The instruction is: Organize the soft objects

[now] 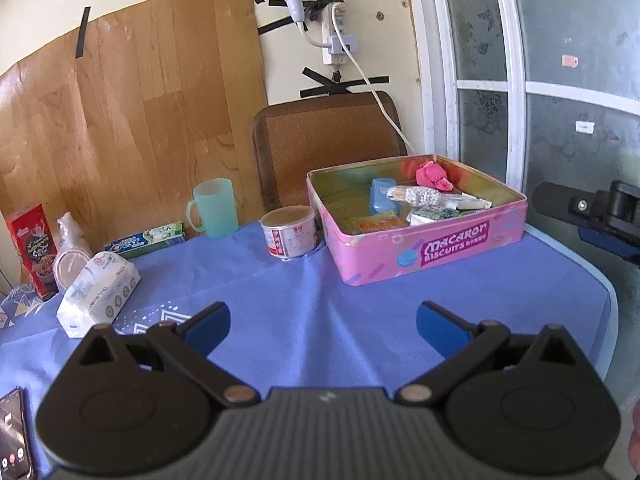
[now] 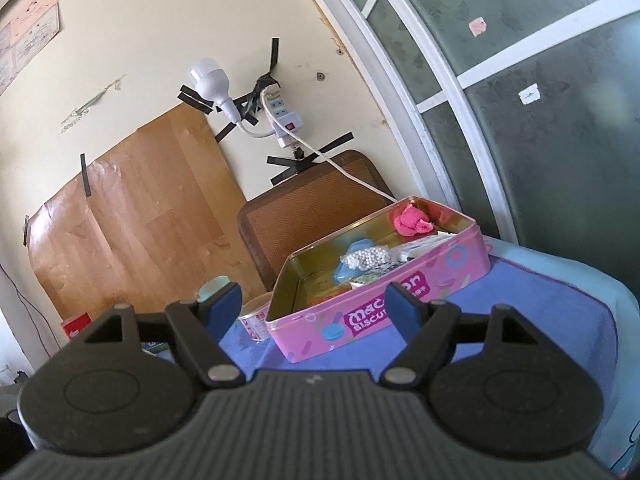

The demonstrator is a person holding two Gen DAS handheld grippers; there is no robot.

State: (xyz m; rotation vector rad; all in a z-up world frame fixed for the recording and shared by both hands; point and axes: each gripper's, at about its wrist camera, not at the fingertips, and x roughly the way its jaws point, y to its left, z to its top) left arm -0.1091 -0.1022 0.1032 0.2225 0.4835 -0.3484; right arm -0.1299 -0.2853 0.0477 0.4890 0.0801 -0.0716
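Observation:
A pink biscuit tin (image 1: pixel 416 250) stands open on the blue tablecloth at the far right; it also shows in the right wrist view (image 2: pixel 320 332). Inside lie a pink cloth (image 1: pixel 433 176), a blue soft piece (image 1: pixel 383 196), a bag of white beads (image 1: pixel 416 196) and small packets. A white tissue pack (image 1: pixel 98 292) lies on the left of the table. My left gripper (image 1: pixel 323 326) is open and empty above the cloth, short of the tin. My right gripper (image 2: pixel 318 306) is open and empty, raised in front of the tin; it also shows at the right edge of the left wrist view (image 1: pixel 600 216).
A round can (image 1: pixel 290 230) and a green mug (image 1: pixel 212 208) stand left of the tin. A toothpaste box (image 1: pixel 146 239), a red carton (image 1: pixel 34 248) and plastic lids (image 1: pixel 70 264) sit at the far left. A phone (image 1: pixel 14 436) lies near left. A brown chair back (image 1: pixel 324 136) stands behind.

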